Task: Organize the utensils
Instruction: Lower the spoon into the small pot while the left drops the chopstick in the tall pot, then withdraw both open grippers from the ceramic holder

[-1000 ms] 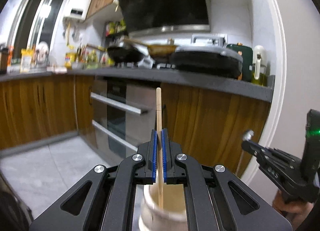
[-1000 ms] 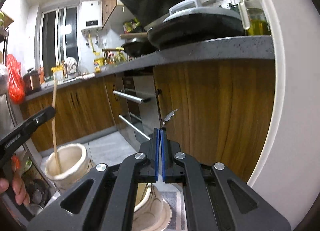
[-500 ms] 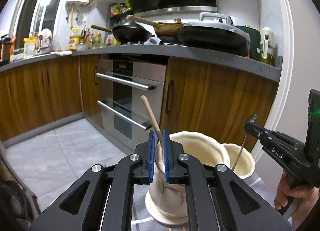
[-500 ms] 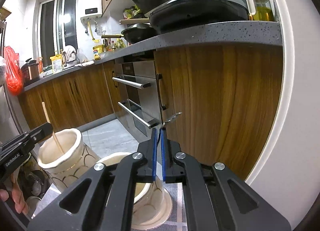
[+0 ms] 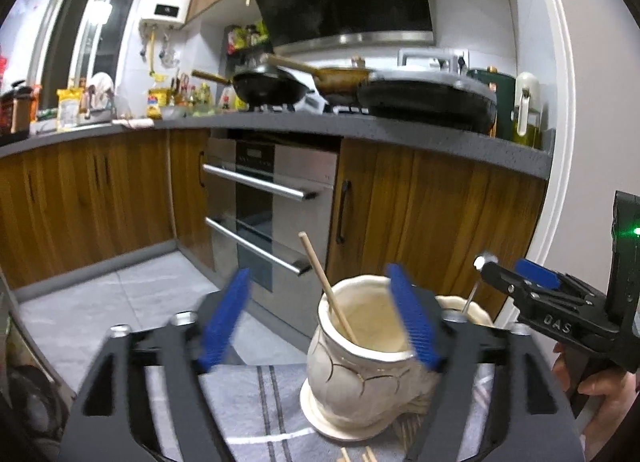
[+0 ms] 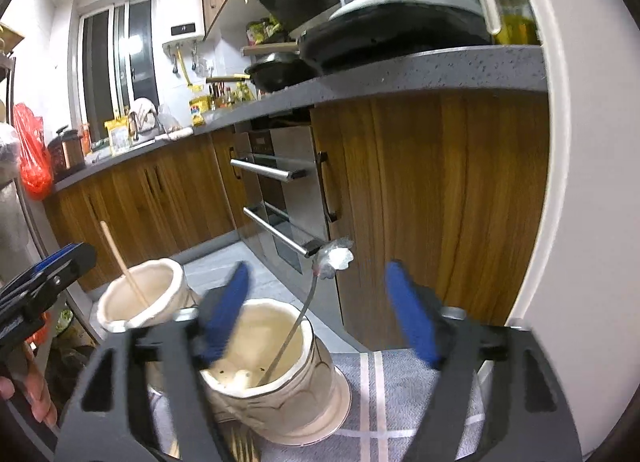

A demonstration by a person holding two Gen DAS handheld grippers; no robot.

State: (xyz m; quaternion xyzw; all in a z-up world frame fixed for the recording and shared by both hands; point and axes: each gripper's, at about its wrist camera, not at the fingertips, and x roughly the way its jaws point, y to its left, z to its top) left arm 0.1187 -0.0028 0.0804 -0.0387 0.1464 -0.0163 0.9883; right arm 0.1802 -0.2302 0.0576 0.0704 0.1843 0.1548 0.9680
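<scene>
A: What room is this?

B: A kitchen with wooden cabinets, a grey counter (image 5: 420,137) carrying pans, and a steel oven (image 5: 276,197) under it. Close to the cameras, a grey striped cloth (image 5: 256,402) covers a surface.

A: What does the left wrist view show?

B: The left gripper (image 5: 324,318) fills the bottom of the frame. Its blue-padded jaws are opening and stand well apart, clamped on nothing. Between them, on the cloth, stands a cream pot (image 5: 360,358). A chopstick (image 5: 326,288) leans inside it against the left rim, its top tilted up and left. The right pad crosses in front of the pot's right rim; I cannot tell whether it touches. Behind it peeks the rim of a second pot (image 5: 466,308). At the right edge a hand holds the right gripper (image 5: 516,274).

A: And the right wrist view?

B: The right gripper (image 6: 316,310) has its jaws opening too, wide apart and gripping nothing. Between them stands the second pot (image 6: 288,382), with a metal utensil (image 6: 304,310) leaning in it, handle end up and bent right. Which kind of utensil is unclear. To the left stands the first pot (image 6: 140,294) with the chopstick (image 6: 124,266) in it. The left gripper (image 6: 52,266) enters at the left edge, with fingers (image 6: 36,394) of a hand below it.
</scene>
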